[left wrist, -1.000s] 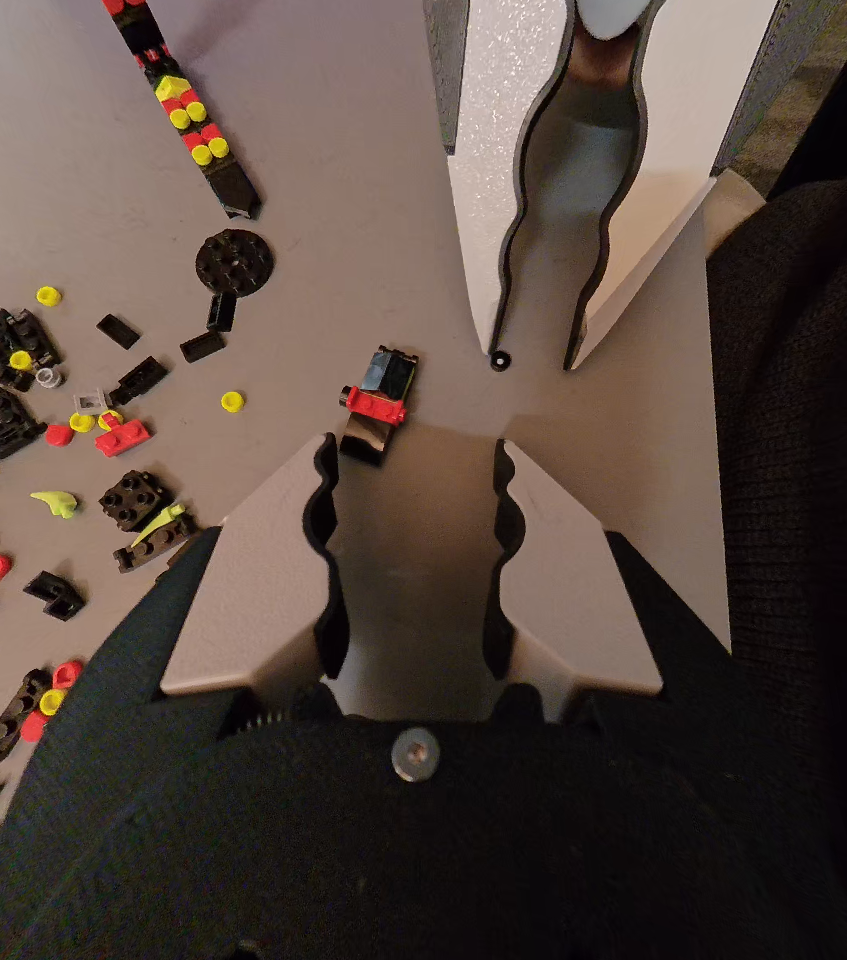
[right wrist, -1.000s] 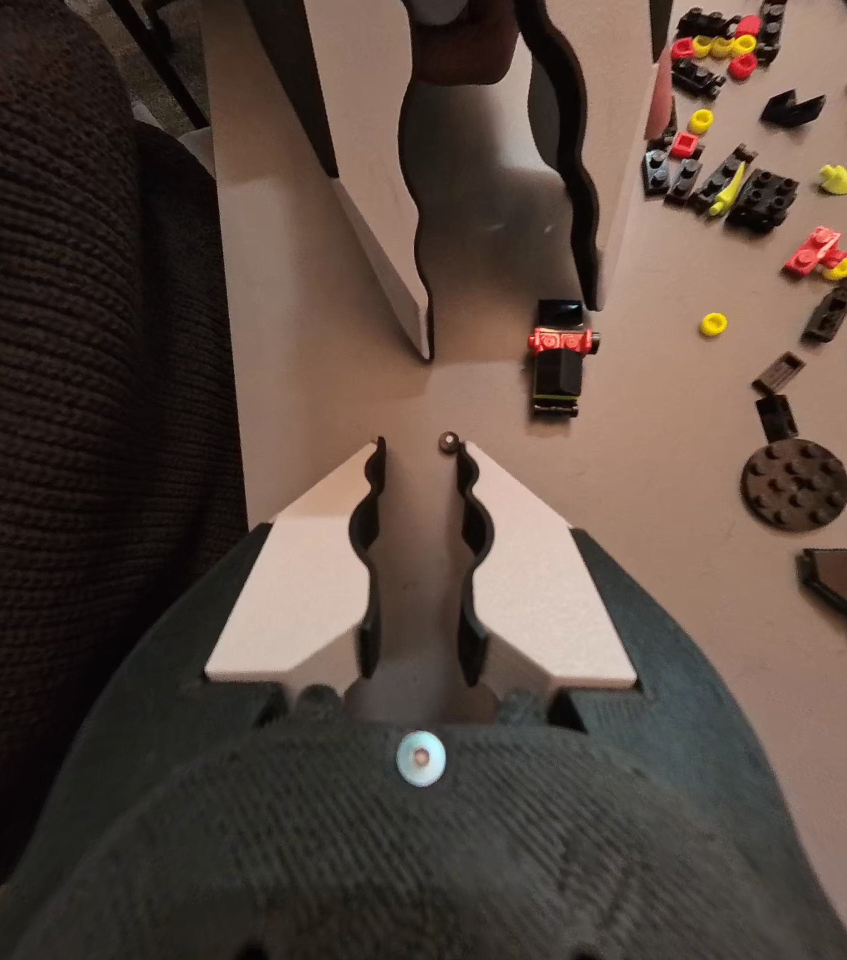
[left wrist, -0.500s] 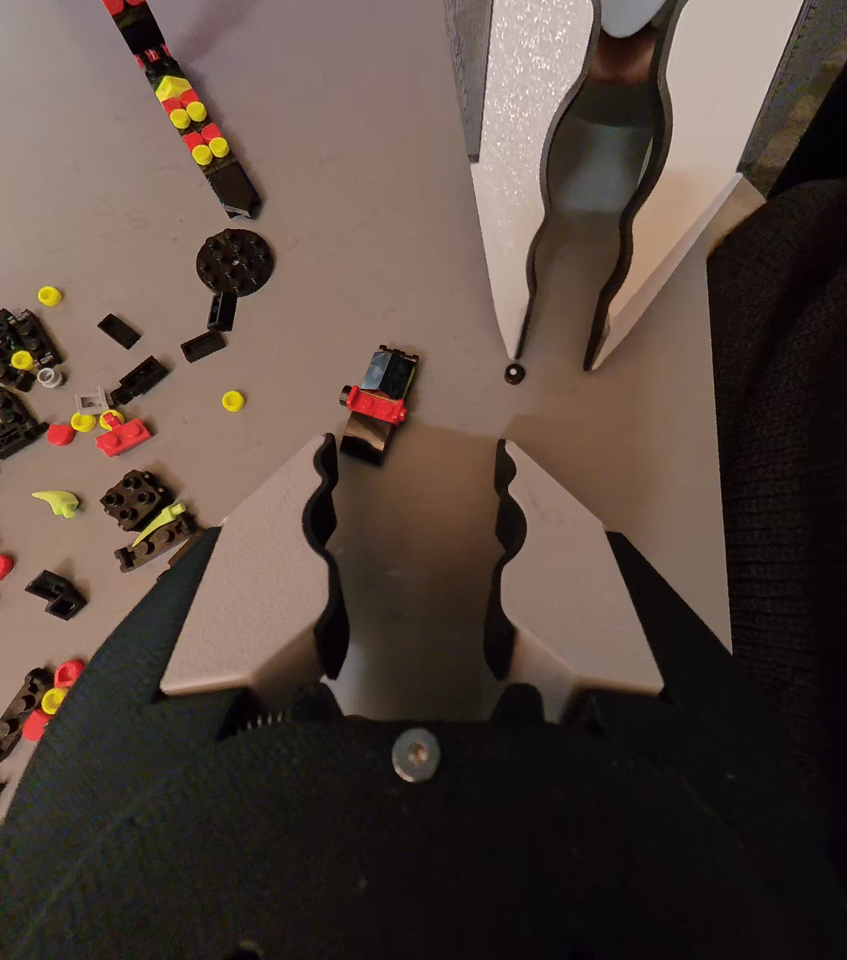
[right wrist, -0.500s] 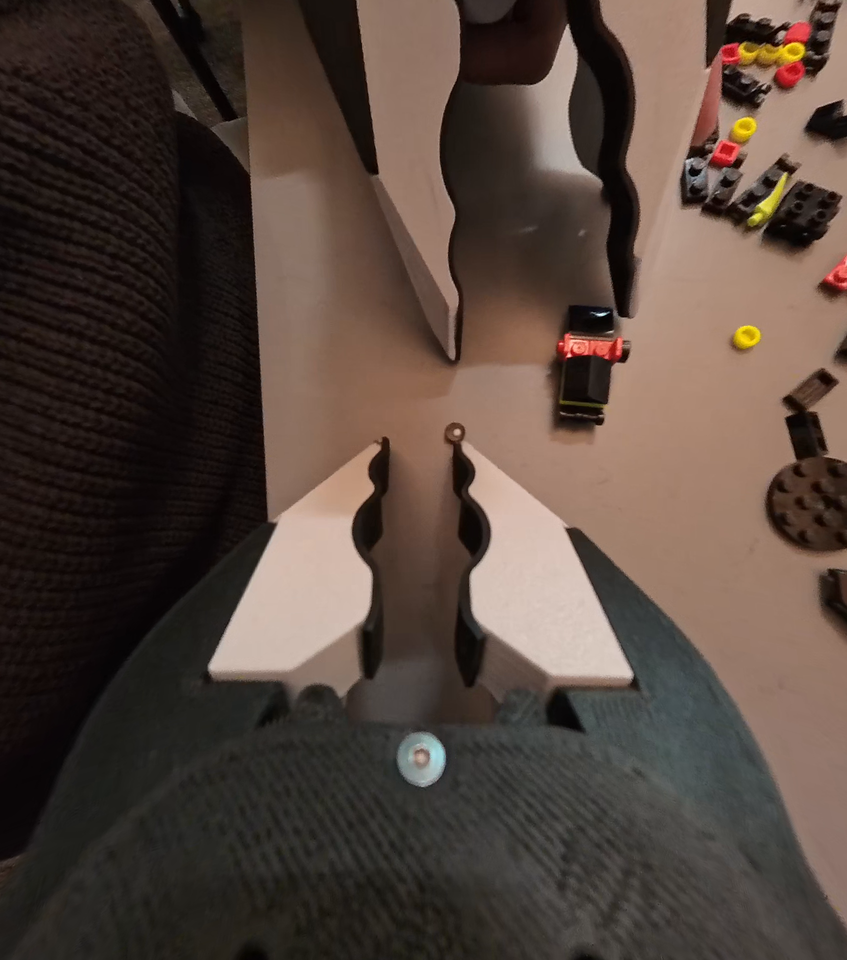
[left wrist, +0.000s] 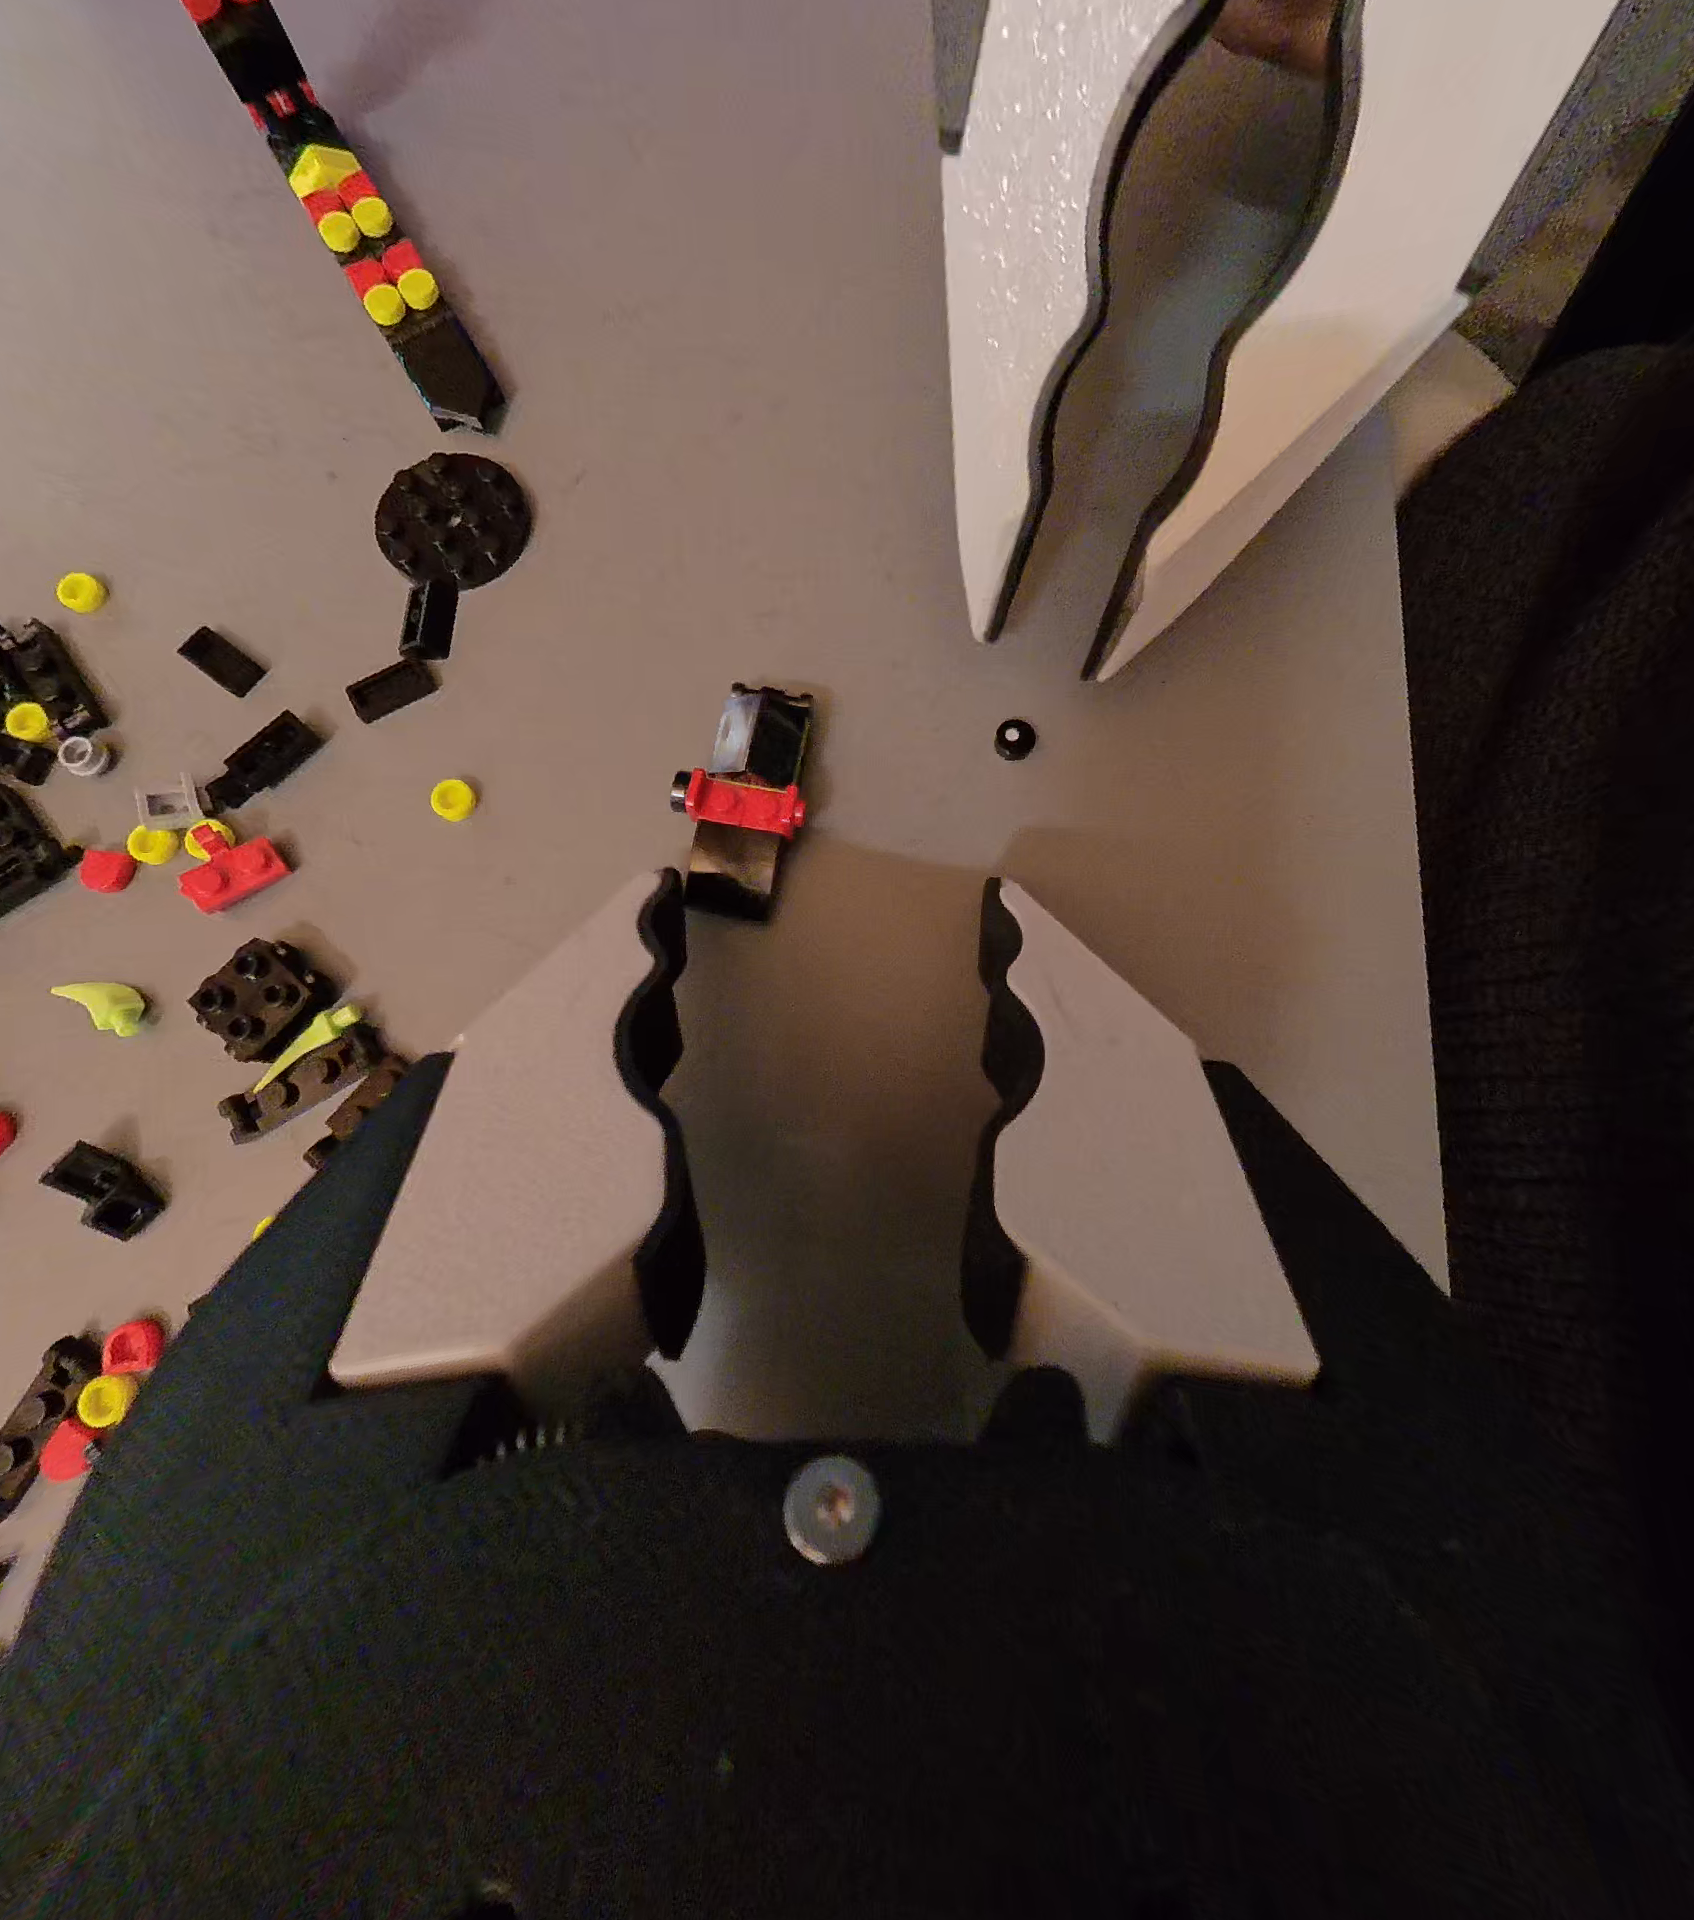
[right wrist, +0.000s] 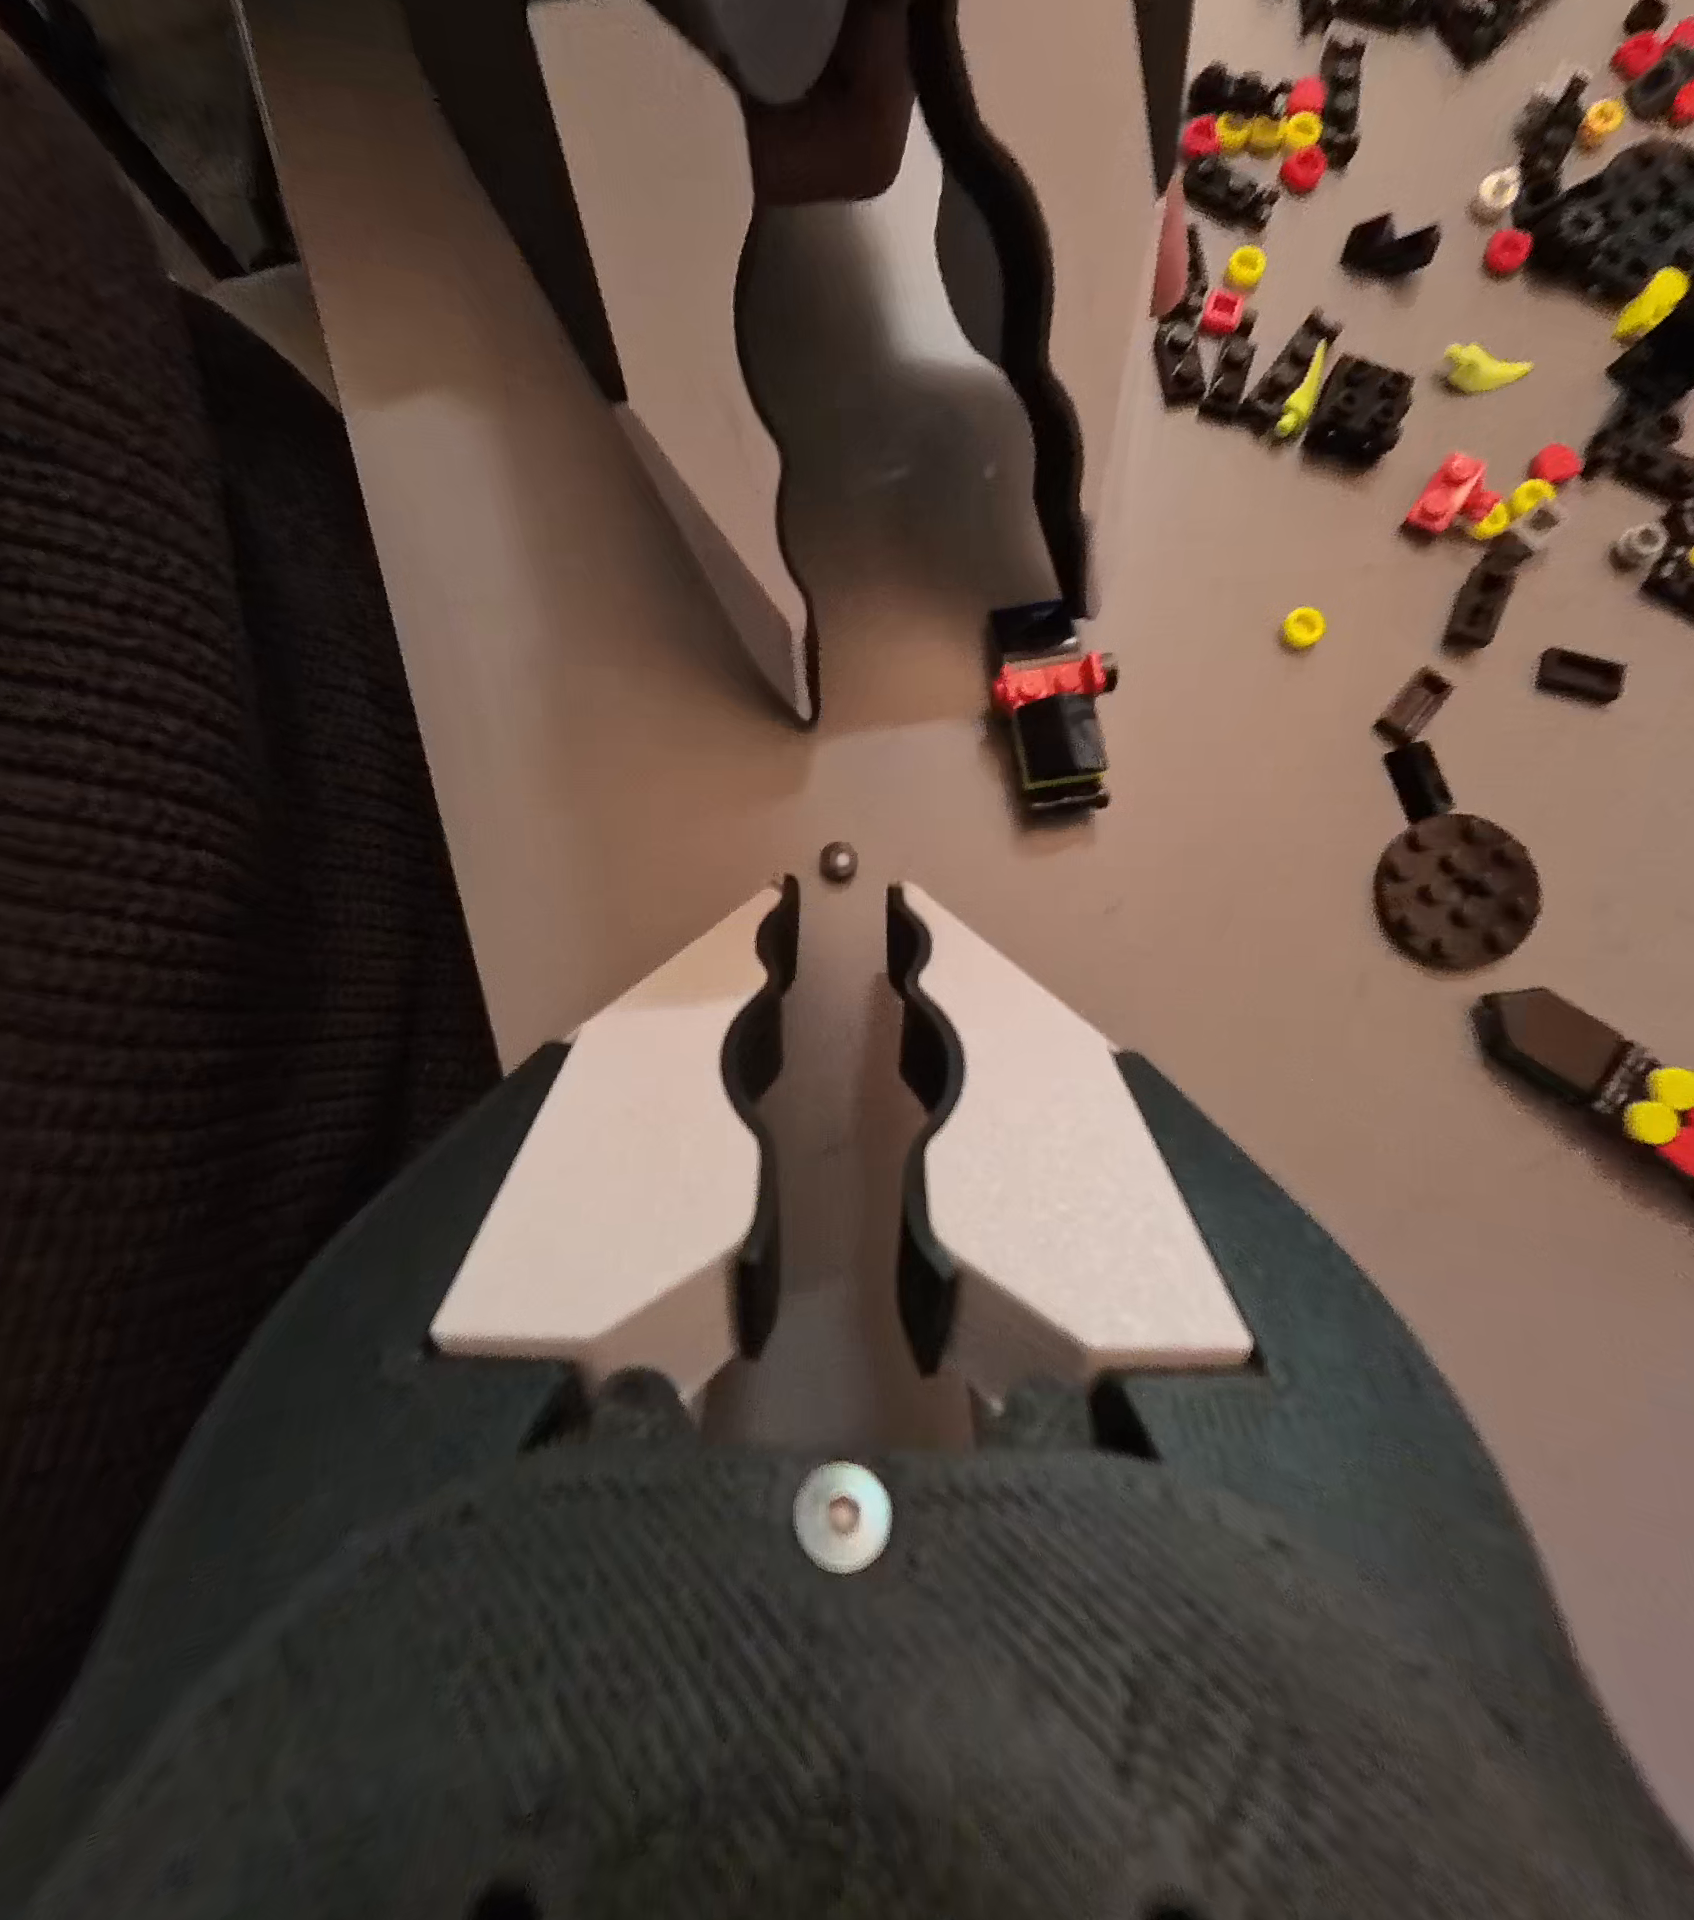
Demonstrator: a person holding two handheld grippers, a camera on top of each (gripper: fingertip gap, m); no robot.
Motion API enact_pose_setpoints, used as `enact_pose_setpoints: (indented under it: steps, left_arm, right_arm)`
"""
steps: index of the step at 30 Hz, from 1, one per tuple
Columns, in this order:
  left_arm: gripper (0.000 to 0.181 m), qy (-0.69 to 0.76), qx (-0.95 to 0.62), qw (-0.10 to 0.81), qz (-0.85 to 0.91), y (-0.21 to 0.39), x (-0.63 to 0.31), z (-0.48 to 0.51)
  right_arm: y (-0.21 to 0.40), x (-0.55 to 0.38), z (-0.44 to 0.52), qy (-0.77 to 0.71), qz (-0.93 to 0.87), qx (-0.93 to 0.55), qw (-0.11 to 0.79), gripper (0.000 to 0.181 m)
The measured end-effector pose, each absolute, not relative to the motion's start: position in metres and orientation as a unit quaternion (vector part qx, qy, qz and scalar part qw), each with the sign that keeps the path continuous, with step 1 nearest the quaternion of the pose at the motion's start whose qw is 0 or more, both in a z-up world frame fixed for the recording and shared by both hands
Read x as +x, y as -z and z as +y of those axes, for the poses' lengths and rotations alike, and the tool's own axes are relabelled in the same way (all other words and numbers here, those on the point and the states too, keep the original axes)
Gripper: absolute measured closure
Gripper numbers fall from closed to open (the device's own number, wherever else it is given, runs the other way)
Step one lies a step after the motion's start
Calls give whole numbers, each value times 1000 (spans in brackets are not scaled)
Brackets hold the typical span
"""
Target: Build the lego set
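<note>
A small black and red lego assembly lies on the grey table, touching the tip of my left gripper's left finger. A tiny black round stud lies alone to its right. My left gripper is open wide and empty, low over the table. My right gripper is open by a narrow gap and empty, with the stud just ahead of its tips. The assembly also shows in the right wrist view. The two grippers face each other; the right gripper shows in the left wrist view.
Several loose black, red and yellow pieces lie scattered at one side. A round black plate and a long black strip with red and yellow studs lie beyond. A dark knit garment borders the table edge. Across from one pair of fingers to the other is roughly 5 centimeters. The round black plate is about 10 centimeters from my left fingertips. It is also in sight in the right wrist view.
My right gripper has drawn back from the stud and its gap has narrowed a little; the stud now lies free ahead of its tips. My left gripper and the assembly have not moved.
</note>
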State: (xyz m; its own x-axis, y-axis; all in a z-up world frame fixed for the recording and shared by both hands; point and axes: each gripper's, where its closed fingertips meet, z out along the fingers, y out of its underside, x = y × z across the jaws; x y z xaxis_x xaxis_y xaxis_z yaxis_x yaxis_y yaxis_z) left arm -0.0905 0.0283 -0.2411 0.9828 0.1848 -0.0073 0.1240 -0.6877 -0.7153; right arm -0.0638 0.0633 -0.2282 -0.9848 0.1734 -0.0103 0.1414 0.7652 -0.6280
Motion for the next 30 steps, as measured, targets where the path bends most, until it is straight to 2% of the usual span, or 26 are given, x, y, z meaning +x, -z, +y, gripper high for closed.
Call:
enact_pose_setpoints:
  steps: [7, 19, 24, 27, 30]
  left_arm:
    - [136, -3, -920, 386, -63, 238, -74, 30]
    - [140, -16, -914, 394, -97, 234, -85, 29]
    - [137, -40, -907, 398, -134, 233, -98, 31]
    - [127, -62, -910, 394, -110, 234, -95, 35]
    - [124, -101, -915, 383, -74, 237, -94, 35]
  right_arm:
    - [227, -61, 72, -335, -933, -128, 38, 167]
    - [227, -58, 72, -345, -920, -185, 35, 166]
    - [224, -58, 67, -355, -907, -223, 33, 161]
    - [228, -56, 68, -341, -910, -229, 46, 157]
    - [231, -56, 68, -330, -913, -230, 64, 154]
